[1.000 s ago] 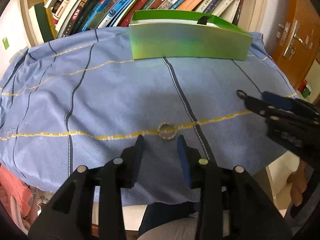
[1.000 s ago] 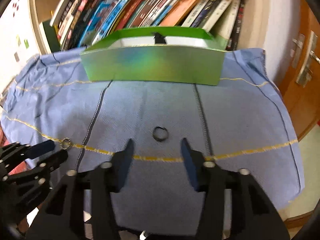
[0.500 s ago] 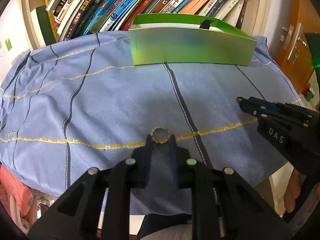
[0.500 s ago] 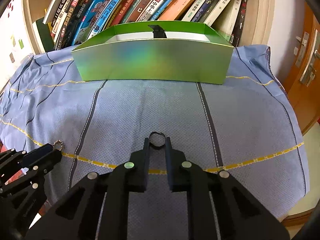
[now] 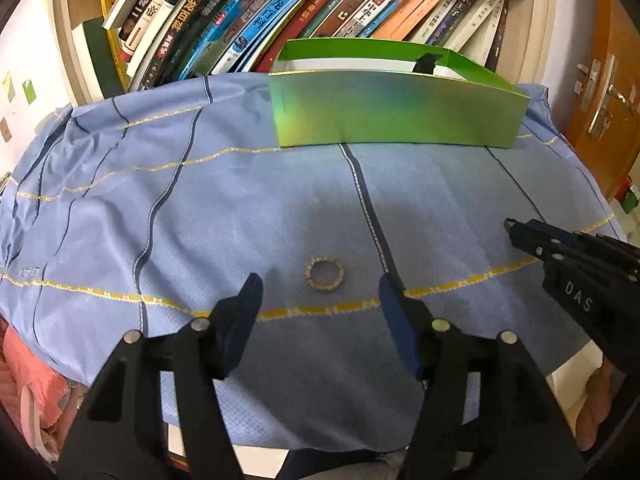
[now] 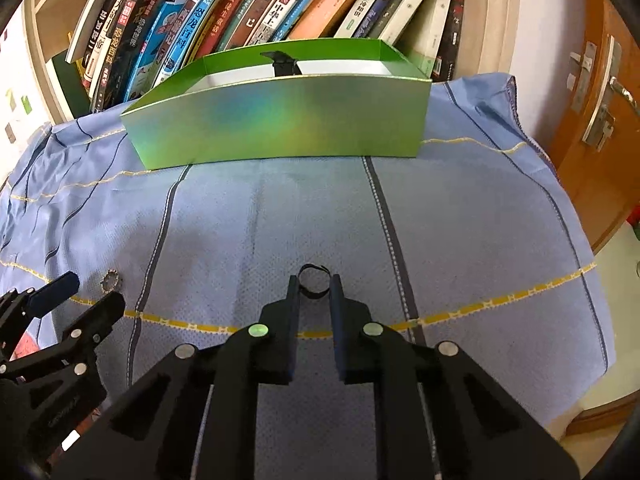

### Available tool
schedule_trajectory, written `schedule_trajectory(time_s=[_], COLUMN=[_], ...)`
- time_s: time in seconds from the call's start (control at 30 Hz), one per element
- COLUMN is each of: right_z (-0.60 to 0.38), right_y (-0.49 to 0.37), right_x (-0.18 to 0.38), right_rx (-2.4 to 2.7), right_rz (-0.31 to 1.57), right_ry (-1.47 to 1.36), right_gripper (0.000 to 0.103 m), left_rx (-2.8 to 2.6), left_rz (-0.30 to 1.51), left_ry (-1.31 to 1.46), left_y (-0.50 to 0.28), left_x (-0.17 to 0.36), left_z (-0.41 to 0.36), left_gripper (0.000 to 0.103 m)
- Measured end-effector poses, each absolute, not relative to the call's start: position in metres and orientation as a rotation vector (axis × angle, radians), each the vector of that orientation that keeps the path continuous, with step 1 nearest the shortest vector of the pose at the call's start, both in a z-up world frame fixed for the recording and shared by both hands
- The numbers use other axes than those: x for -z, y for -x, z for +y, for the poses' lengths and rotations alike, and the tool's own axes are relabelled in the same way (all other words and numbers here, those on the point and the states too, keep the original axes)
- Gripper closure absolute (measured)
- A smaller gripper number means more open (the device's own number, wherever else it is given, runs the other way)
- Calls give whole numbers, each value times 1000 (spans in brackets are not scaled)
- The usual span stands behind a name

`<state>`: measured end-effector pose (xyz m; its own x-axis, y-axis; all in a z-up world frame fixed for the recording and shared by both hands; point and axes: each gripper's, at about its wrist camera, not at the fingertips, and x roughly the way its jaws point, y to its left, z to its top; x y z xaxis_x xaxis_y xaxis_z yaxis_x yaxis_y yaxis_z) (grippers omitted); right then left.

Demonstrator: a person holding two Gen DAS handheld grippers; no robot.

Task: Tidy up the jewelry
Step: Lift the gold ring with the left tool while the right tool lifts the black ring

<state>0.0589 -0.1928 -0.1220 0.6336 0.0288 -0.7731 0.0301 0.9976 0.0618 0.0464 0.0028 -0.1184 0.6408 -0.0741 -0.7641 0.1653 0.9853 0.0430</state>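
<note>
Green box holds a black clip (upright); left claw just opened, right claw grips dark ring.

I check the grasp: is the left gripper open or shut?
Open. The left gripper has just been opening; the studded ring lies untouched on the cloth.
</note>
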Motion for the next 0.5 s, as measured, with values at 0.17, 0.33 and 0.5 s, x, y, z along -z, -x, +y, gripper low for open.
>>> schedule_trajectory(time_s=[0.17,0.33,0.5], right_z=[-191,-192,-189], right_y=[-58,-57,-60], right_x=[122,118,116], right_rx=[-7,1,-1], right_rz=[886,875,878], right_ry=[-74,-75,-74], right_gripper=[88,88,88], left_rx=[155,141,124], left_rz=[862,862,840], left_ry=[-99,-103,-99], left_y=[-54,-56,-60], left_x=[121,119,112], left_z=[0,-2,-4], left_gripper=[79,82,82])
